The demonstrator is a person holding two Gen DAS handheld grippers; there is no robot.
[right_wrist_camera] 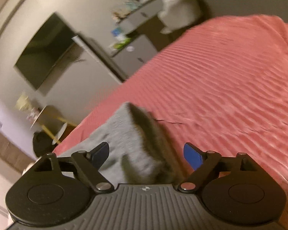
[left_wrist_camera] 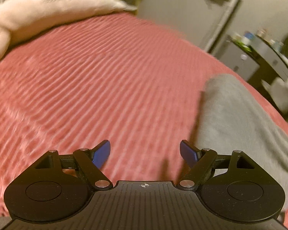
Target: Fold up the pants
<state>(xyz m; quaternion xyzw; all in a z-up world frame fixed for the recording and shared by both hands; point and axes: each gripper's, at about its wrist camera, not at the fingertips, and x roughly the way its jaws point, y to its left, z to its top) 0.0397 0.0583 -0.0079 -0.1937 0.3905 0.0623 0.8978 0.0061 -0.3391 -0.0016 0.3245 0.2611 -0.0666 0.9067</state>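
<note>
The grey pants (left_wrist_camera: 238,122) lie in a compact folded bundle on the ribbed pink bedspread (left_wrist_camera: 98,80), at the right of the left wrist view. My left gripper (left_wrist_camera: 145,153) is open and empty above bare bedspread, just left of the bundle. In the right wrist view the grey pants (right_wrist_camera: 132,143) lie below and ahead of my right gripper (right_wrist_camera: 146,156), near the bed's edge. The right gripper is open and empty, its fingers apart above the bundle. Both views are blurred.
A white pillow (left_wrist_camera: 48,11) lies at the head of the bed. Beyond the bedspread (right_wrist_camera: 230,80) stand a cluttered dresser (right_wrist_camera: 136,48), a wall TV (right_wrist_camera: 46,51) and a small round table (right_wrist_camera: 48,118). The dresser also shows in the left wrist view (left_wrist_camera: 259,57).
</note>
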